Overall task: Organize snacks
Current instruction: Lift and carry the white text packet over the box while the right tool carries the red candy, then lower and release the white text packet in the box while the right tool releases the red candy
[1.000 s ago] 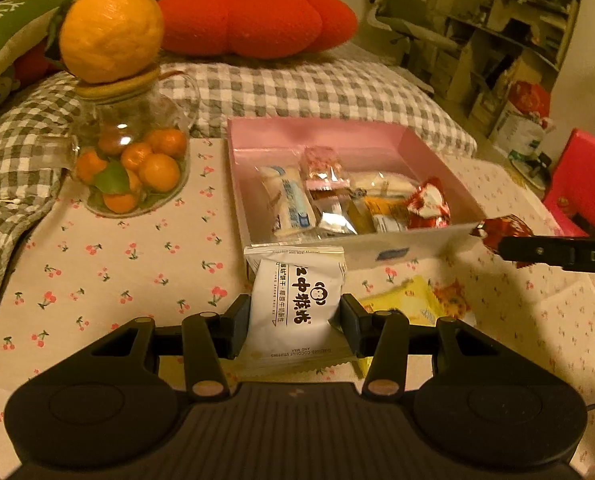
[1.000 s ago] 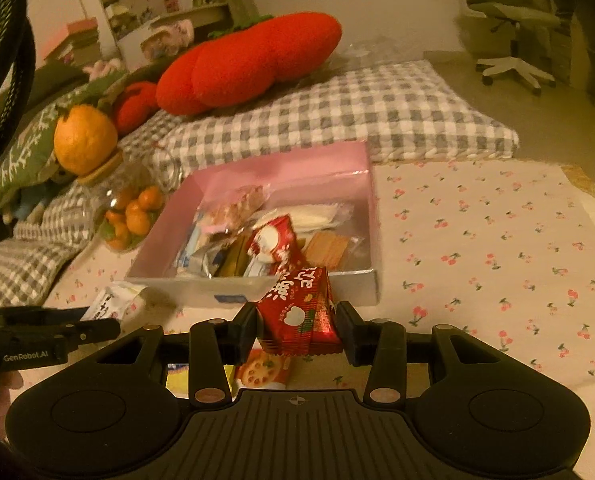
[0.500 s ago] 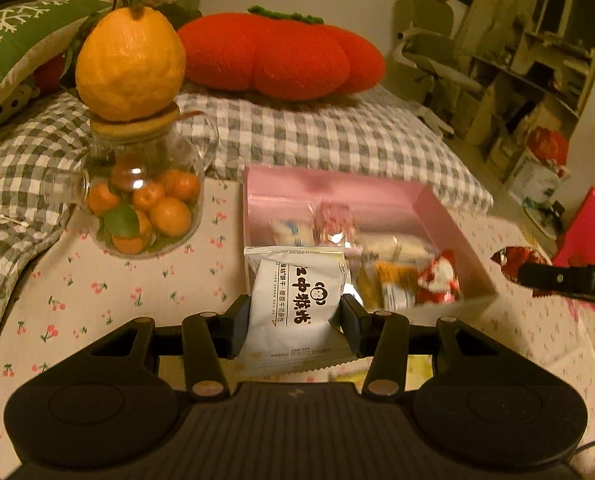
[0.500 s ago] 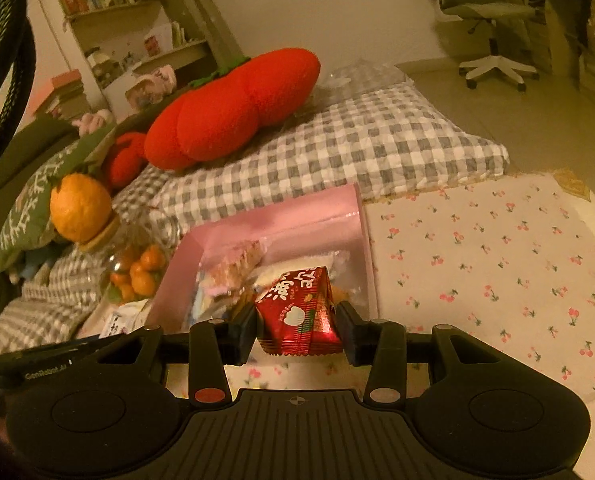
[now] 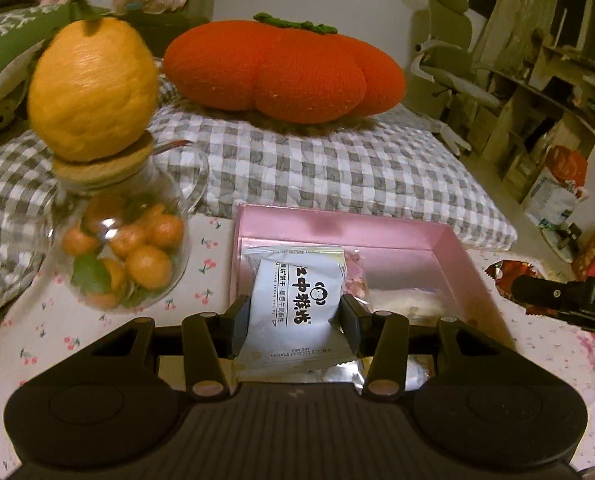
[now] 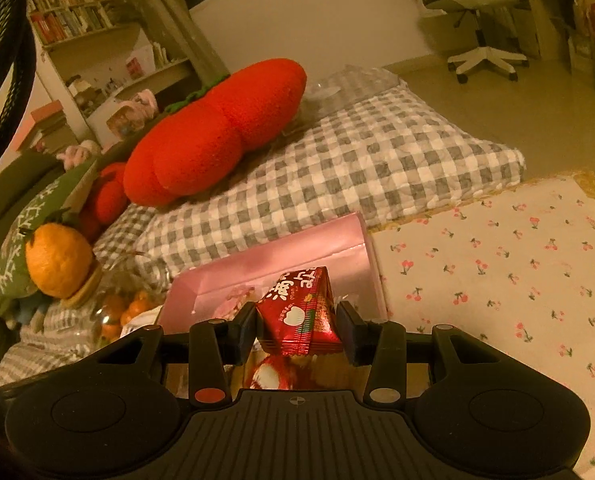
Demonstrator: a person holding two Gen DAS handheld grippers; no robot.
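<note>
My left gripper (image 5: 295, 322) is shut on a white snack packet (image 5: 301, 300) with black print and holds it over the near left part of the pink box (image 5: 449, 240). My right gripper (image 6: 297, 330) is shut on a red snack packet (image 6: 299, 312) and holds it above the box's near right side (image 6: 297, 256). The right gripper also shows at the right edge of the left wrist view (image 5: 557, 300) with the red packet (image 5: 505, 274). Several wrapped snacks (image 5: 409, 300) lie inside the box, mostly hidden by the grippers.
A glass jar of small oranges (image 5: 125, 248) with a big orange (image 5: 91, 92) on its lid stands left of the box. A grey checked cushion (image 5: 337, 160) and a red pumpkin pillow (image 5: 285, 68) lie behind. The cherry-print cloth (image 6: 517, 272) extends to the right.
Both grippers rose and moved forward over the pink box with their packets held. The yellow packet on the cloth has dropped out of view.
</note>
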